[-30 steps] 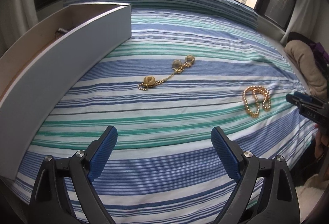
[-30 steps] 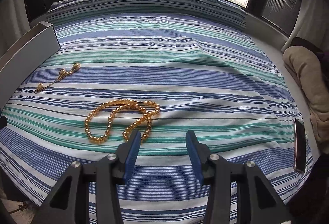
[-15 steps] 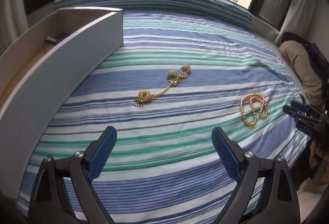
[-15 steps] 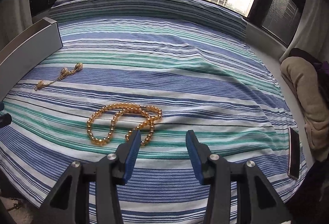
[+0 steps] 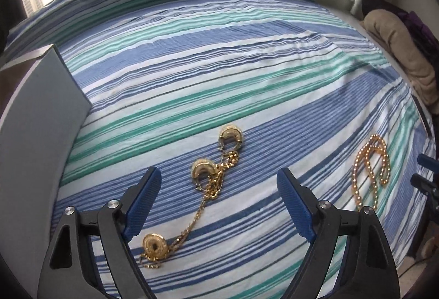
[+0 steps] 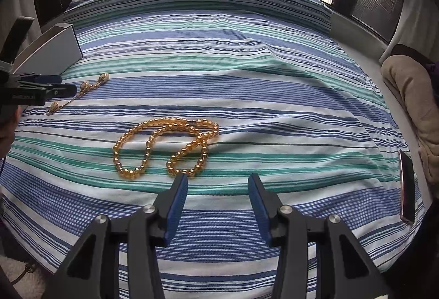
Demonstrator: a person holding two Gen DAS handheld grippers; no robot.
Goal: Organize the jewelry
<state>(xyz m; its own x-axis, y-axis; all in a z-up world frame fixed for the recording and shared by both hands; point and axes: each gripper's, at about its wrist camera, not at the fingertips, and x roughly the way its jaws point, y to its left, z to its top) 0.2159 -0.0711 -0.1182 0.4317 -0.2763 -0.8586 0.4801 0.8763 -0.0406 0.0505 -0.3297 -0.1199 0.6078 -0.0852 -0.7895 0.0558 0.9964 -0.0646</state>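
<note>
Left gripper open, jaws just narrowed slightly, gold chain with hoop earrings lying between them at lower centre, untouched. My right gripper half-open, empty; amber bead necklace just above it on the striped bedsheet.

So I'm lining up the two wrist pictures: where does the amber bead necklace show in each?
Left wrist: amber bead necklace at the right edge, beside the right gripper's tips.
Right wrist: amber bead necklace left of centre, just beyond the right gripper.
Shared landmark: grey box at the left of both.
</note>
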